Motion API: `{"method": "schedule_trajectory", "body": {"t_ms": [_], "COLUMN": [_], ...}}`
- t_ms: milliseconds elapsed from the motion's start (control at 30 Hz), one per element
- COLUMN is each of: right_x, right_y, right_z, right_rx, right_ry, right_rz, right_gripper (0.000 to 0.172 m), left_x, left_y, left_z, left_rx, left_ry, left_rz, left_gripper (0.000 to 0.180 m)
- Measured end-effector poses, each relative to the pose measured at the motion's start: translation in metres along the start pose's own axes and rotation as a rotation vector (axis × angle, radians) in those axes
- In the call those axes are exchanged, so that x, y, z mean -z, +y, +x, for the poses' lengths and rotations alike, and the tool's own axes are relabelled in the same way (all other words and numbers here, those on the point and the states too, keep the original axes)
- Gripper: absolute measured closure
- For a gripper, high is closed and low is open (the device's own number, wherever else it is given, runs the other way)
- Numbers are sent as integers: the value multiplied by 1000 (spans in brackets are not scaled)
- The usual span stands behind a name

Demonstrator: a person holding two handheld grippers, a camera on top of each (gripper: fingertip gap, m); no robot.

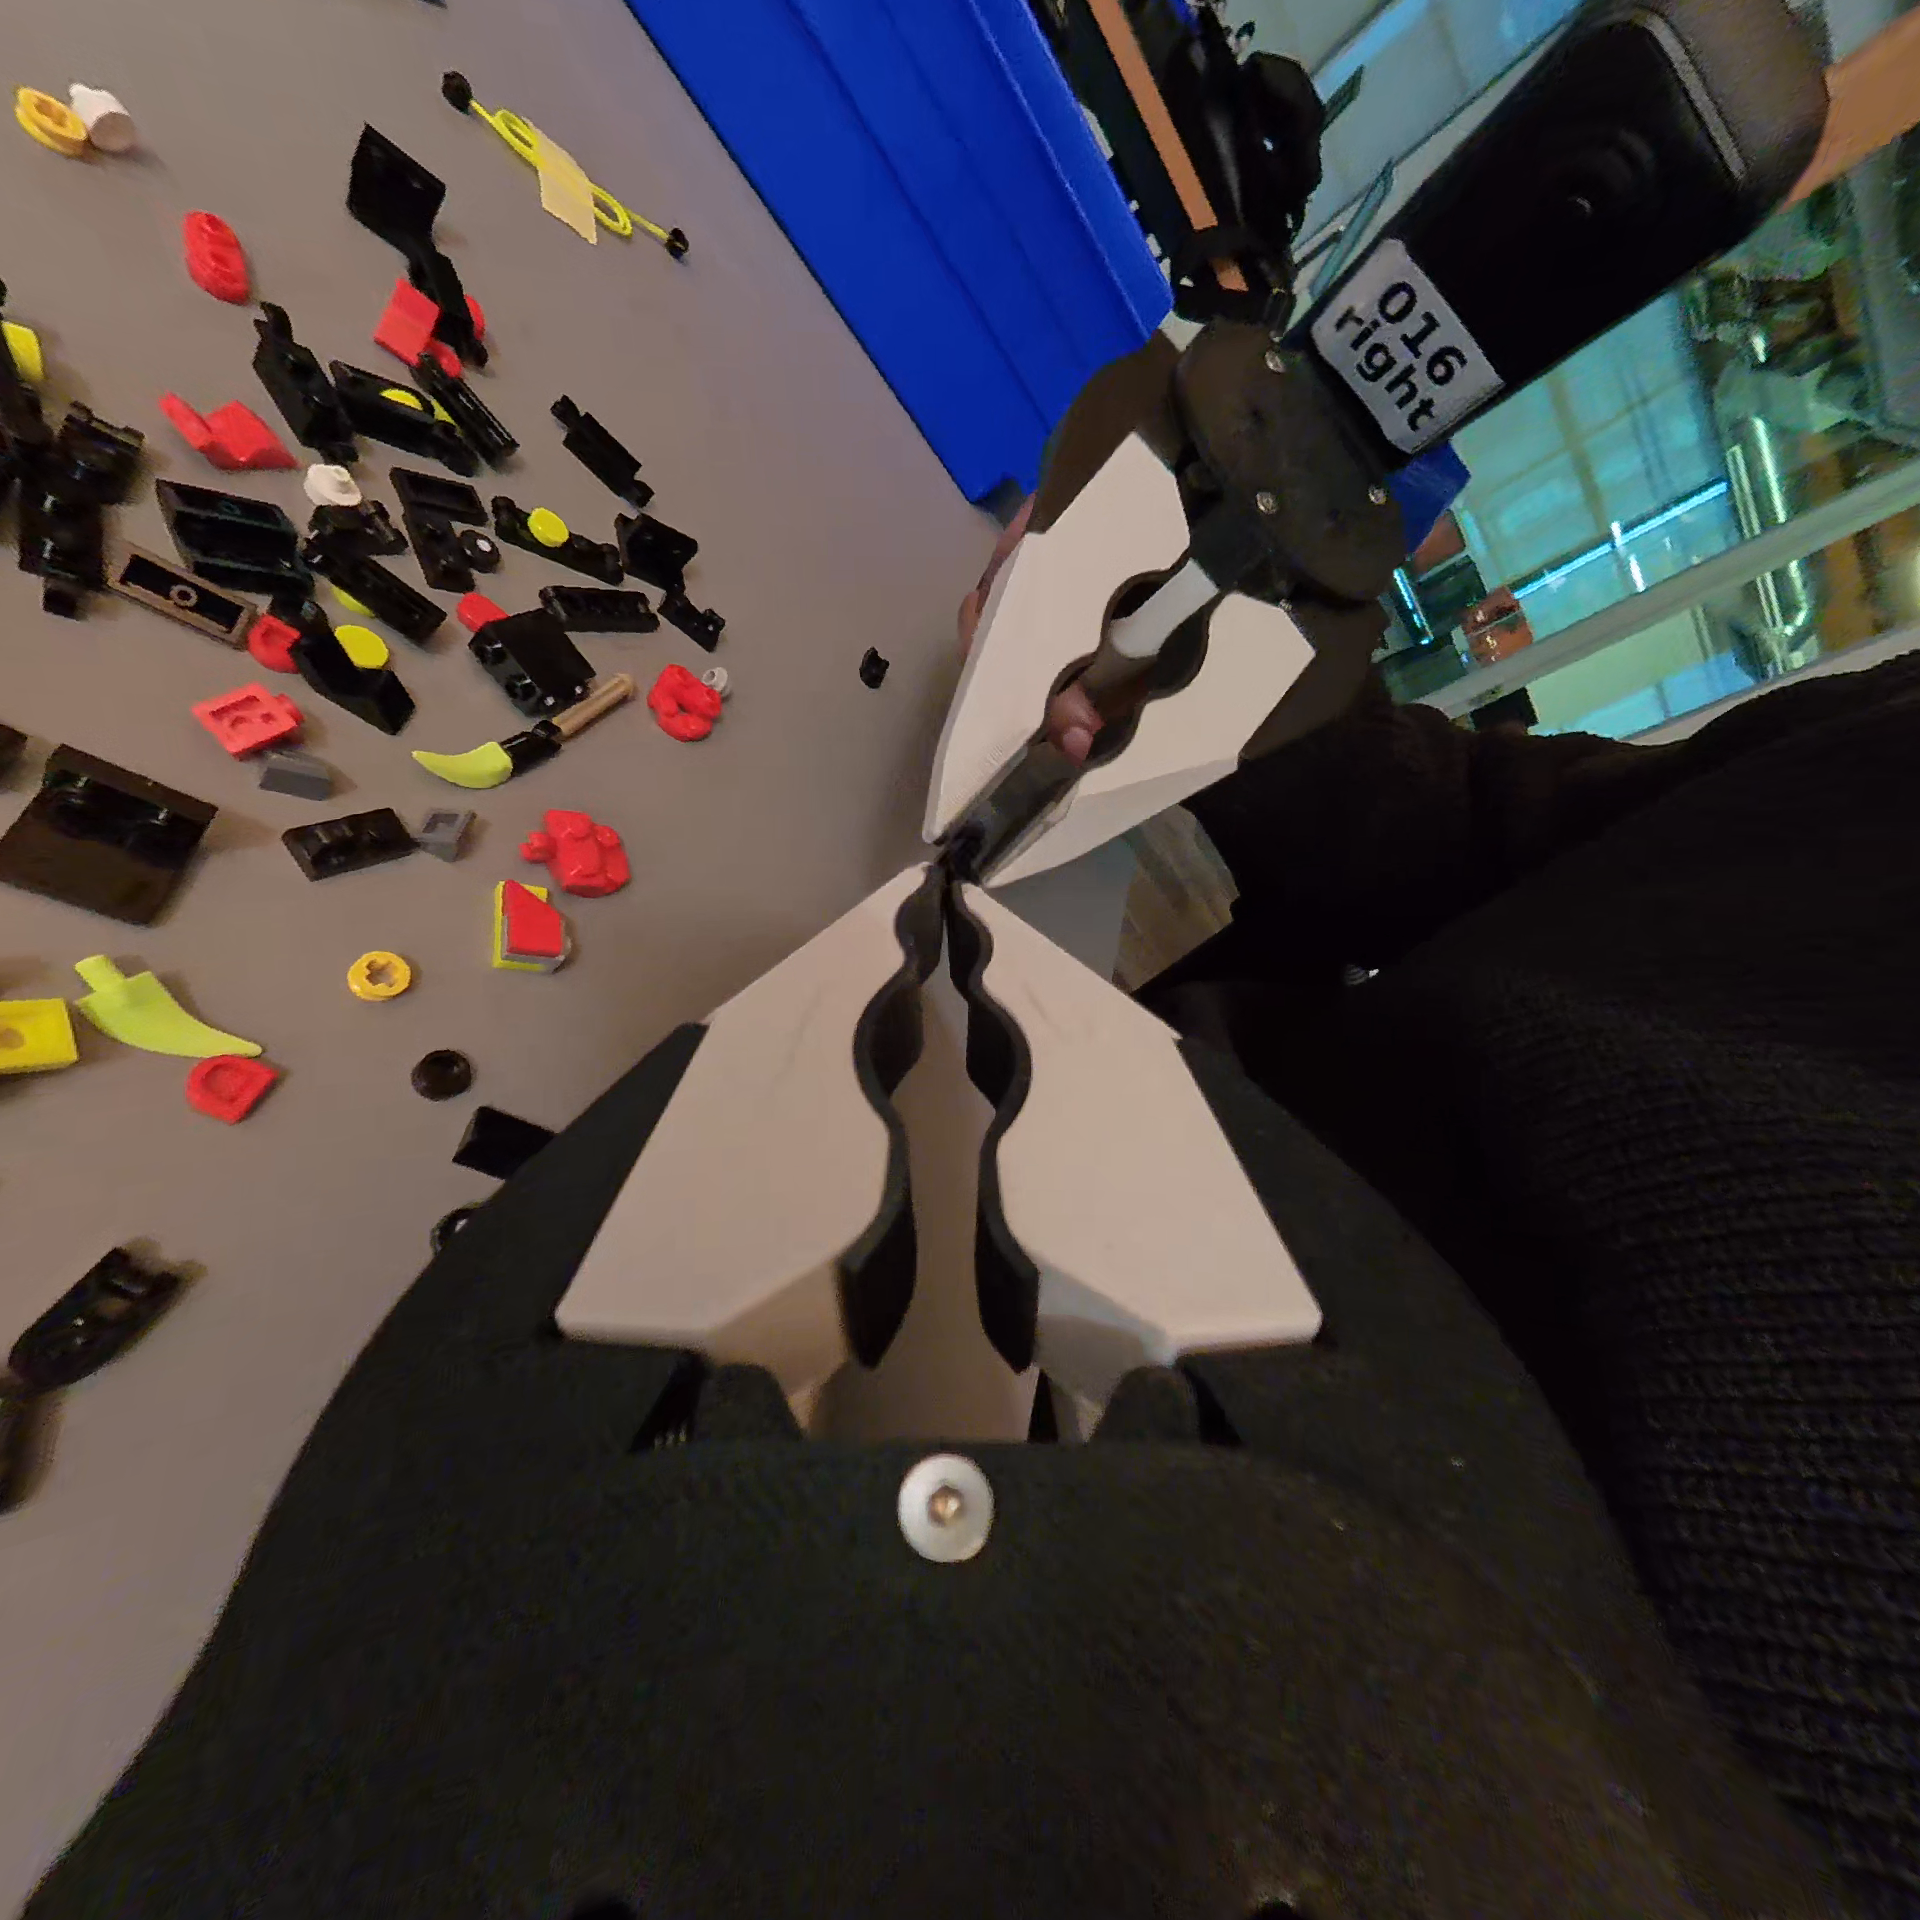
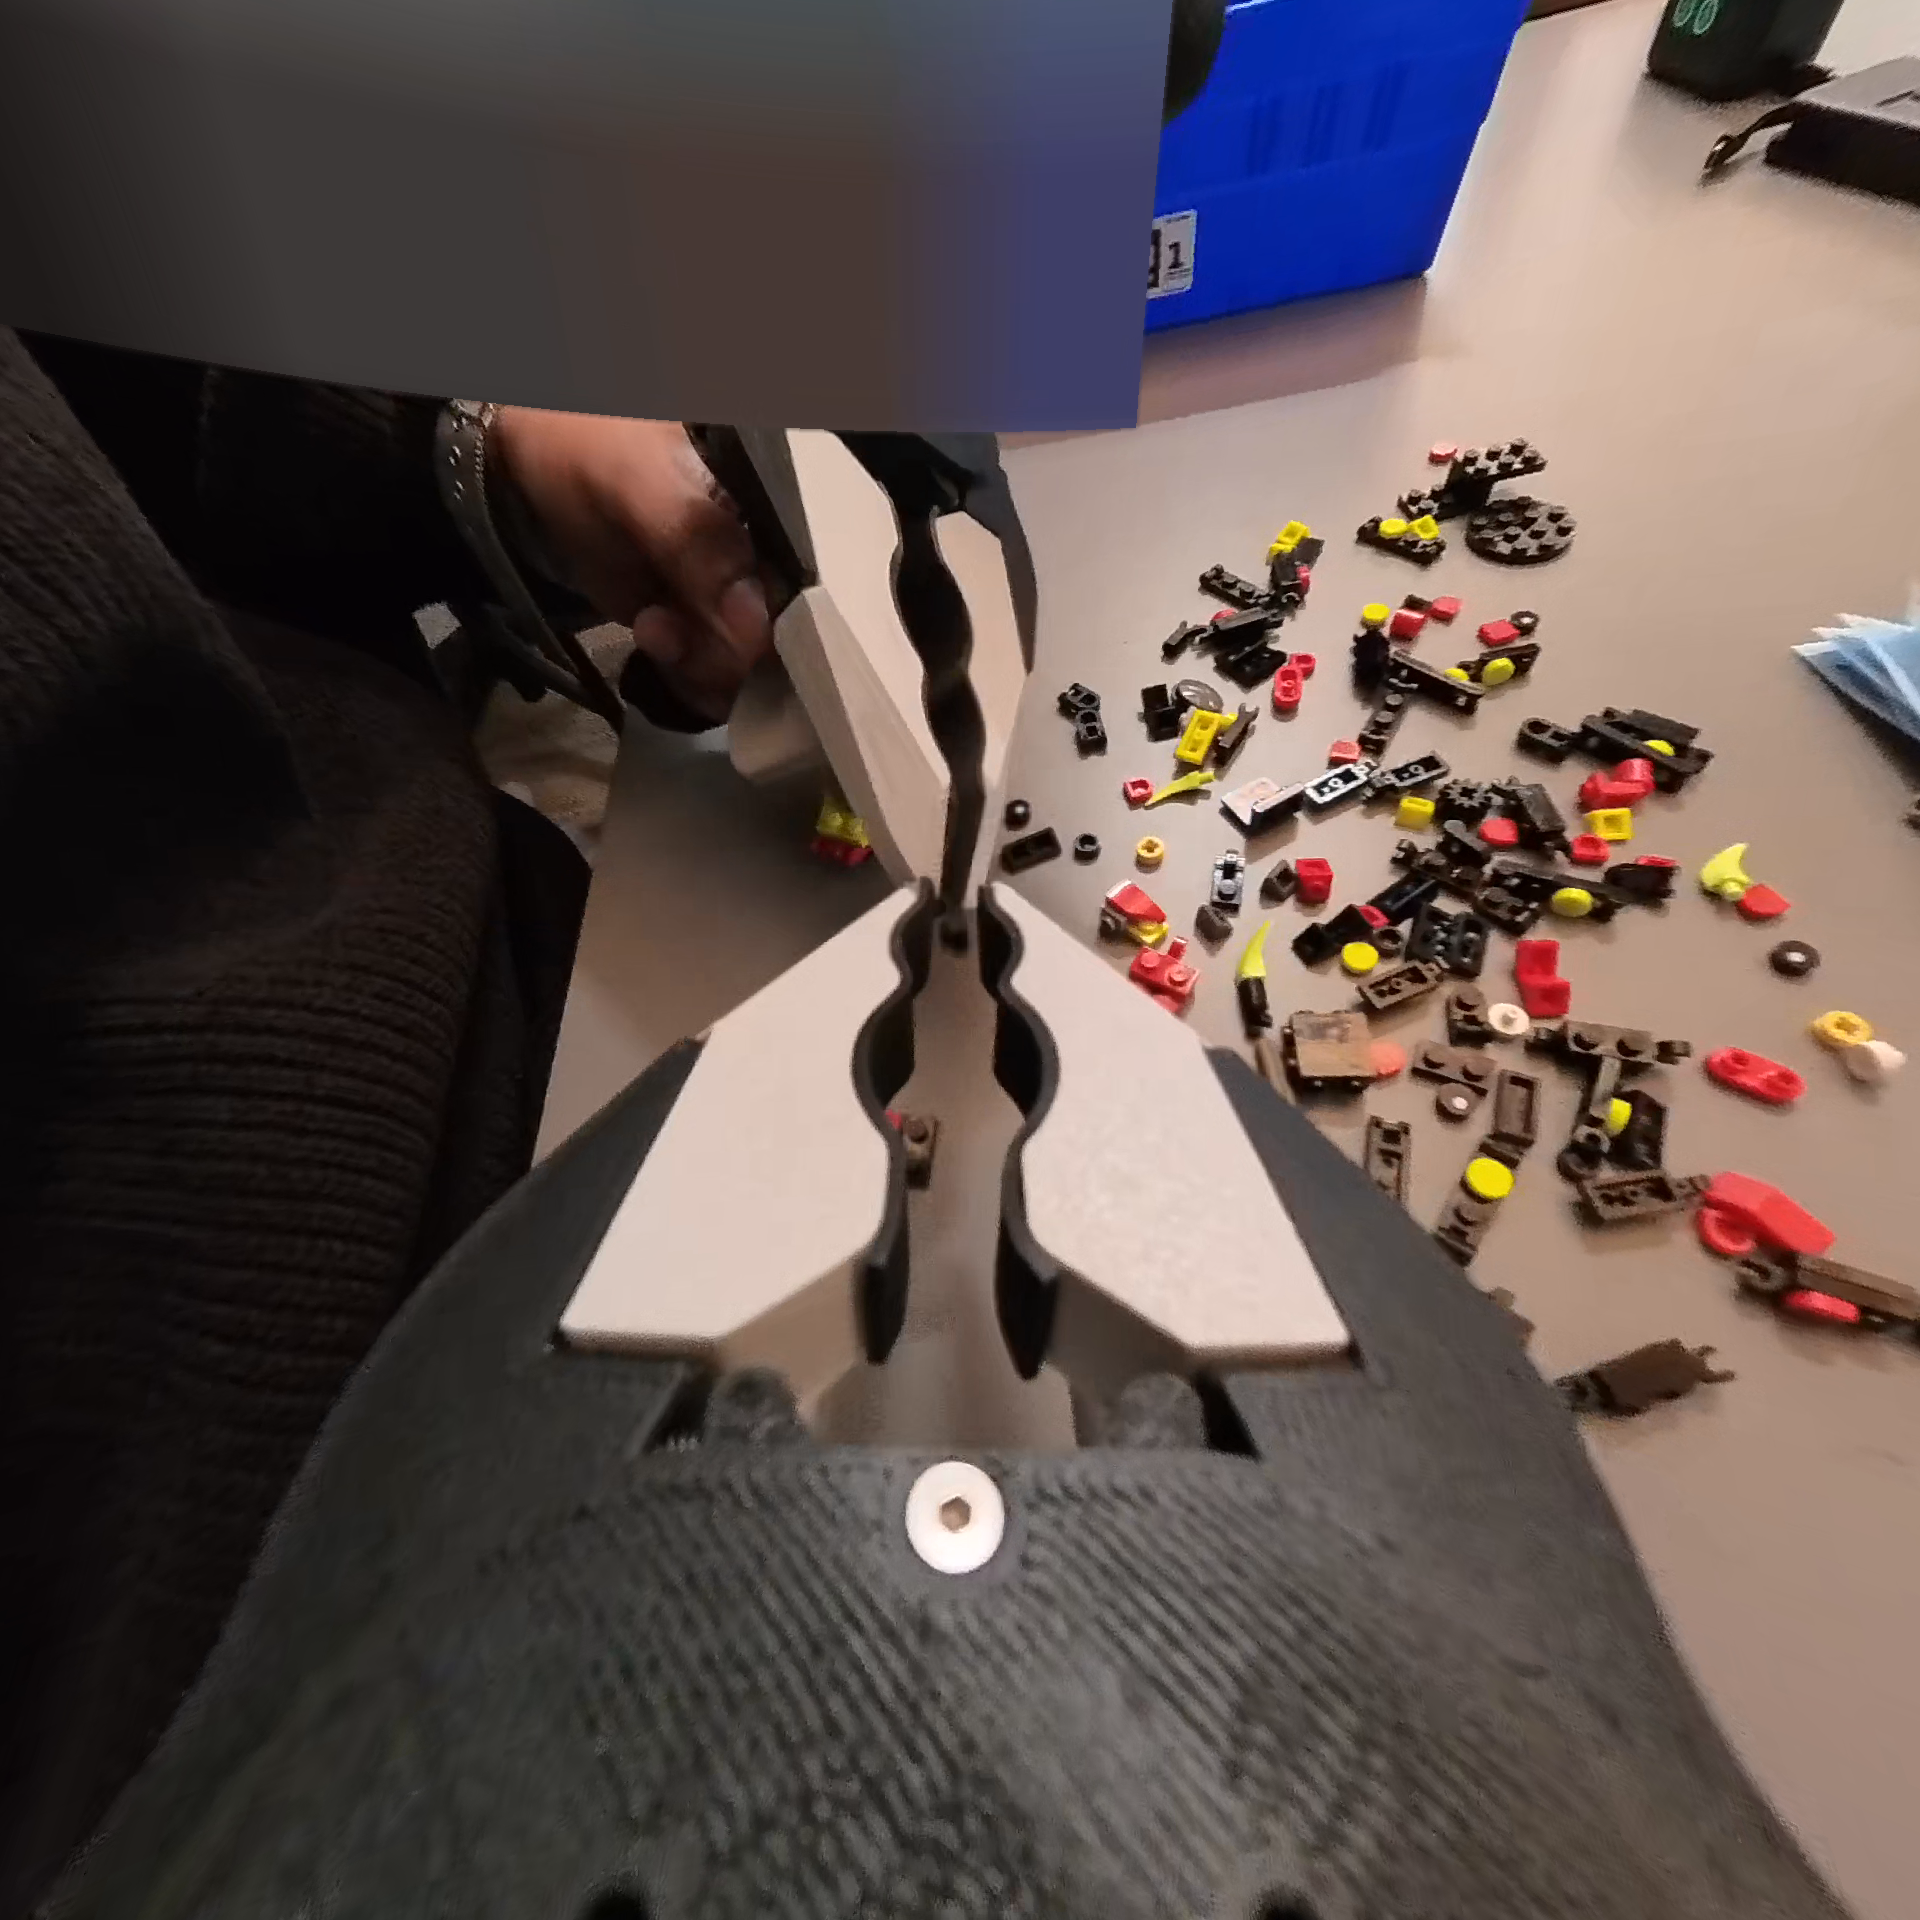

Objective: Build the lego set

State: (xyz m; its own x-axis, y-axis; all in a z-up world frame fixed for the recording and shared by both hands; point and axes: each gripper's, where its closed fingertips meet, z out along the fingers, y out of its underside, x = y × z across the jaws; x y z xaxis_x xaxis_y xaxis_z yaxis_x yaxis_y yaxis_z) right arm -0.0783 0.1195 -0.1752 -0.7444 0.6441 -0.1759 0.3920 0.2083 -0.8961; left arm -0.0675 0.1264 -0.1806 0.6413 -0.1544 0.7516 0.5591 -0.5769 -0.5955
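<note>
Grey tabletop (image 2: 1558, 343) carries scattered small bricks (image 2: 1455, 883) beside a blue bin (image 2: 1330, 156). Above its near edge, 2 grippers meet tip to tip on 1 tiny black piece (image 2: 951, 928). It looks light, rigid, easily dropped. The right gripper (image 2: 951, 914) pinches it narrowly; the left gripper (image 1: 943, 883) is closed, tips touching it.

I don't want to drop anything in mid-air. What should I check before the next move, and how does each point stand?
1. Left gripper pads closed together: ok.
2. Small black piece sits between the right gripper tips: ok.
3. Right pads pressing on that piece: cannot tell.
4. Grippers meeting tip to tip: ok.
5. Table below free of loose bricks: not ok, they lie scattered.
</note>
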Motion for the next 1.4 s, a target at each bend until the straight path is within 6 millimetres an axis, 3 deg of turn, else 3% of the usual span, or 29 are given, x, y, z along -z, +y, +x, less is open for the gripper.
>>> {"method": "schedule_trajectory", "body": {"t_ms": [167,367,500,633,767,867,1000,1200,1400], "right_x": [0,18,56,109,146,153,162,147,134], "right_y": [4,20,19,26,69,101,126,134,130], "right_z": [2,35,59,77,63,42,40,30,28], "right_rx": [1,64,83,88,-136,-252,-194,-156,-121], "right_ry": [6,187,368,600,692,646,647,515,481], "right_rz": [-22,-132,-159,-254,-430,-507,-606,-565,-529], "right_gripper": [172,172,172,172,157,153,156,153,163], "left_x": [-2,0,-2,-4,-6,-8,-14,-19,-20], "left_y": [3,4,8,11,11,12,14,18,20], "left_z": [-1,-10,-10,-11,-14,-15,-15,-15,-12], "left_rx": [-20,-51,-48,-67,-88,-95,-99,-145,-153], "left_ry": [-19,-86,-85,-98,-122,-128,-128,-152,-139], "left_rz": [-19,-31,-55,-71,-78,-85,-99,-126,-134], "left_gripper": [180,180,180,179,179,178,178,179,178]}}
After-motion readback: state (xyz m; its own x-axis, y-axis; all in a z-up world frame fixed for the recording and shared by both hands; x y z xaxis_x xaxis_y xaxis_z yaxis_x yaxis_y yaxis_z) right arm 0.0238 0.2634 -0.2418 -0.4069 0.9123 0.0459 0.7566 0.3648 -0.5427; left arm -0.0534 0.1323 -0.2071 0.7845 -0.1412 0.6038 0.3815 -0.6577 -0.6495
